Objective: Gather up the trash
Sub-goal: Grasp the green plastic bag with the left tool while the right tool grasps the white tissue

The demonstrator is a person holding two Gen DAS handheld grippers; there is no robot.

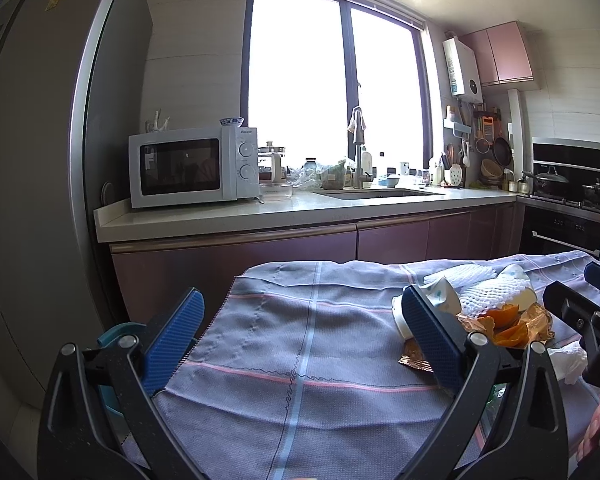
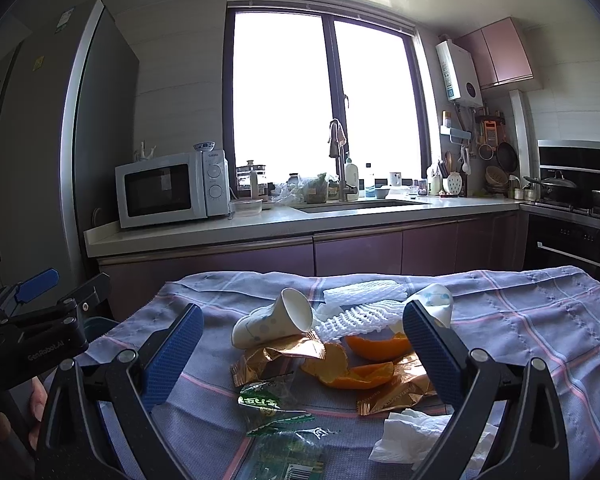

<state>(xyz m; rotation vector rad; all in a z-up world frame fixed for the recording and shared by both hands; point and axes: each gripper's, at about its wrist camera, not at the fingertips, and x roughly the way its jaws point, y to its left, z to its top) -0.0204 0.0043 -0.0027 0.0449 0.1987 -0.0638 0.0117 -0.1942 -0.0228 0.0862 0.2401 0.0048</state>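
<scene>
Orange peel [image 2: 364, 364] marks the heap; paper cup [image 2: 274, 322] behind it, wrappers beside. Both hand-held grippers, left [image 1: 300, 328] and right [image 2: 300, 344], released. Risk: light cup rolling off when nudged.

Microwave [image 1: 194, 166] brand: "Galanz", beside the upper dial.
Left hand-held gripper [image 2: 36, 292] body: "GenRobot.AI".
Green wrapper [image 2: 274, 404] print: unreadable.

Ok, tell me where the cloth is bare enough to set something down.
Bare: the left part of the cloth, between its left edge and the gold wrapper, and the right part beyond the second cup. Crowded: the middle, where tipped cup, foam net, orange peel, green wrapper and tissue lie together.
</scene>
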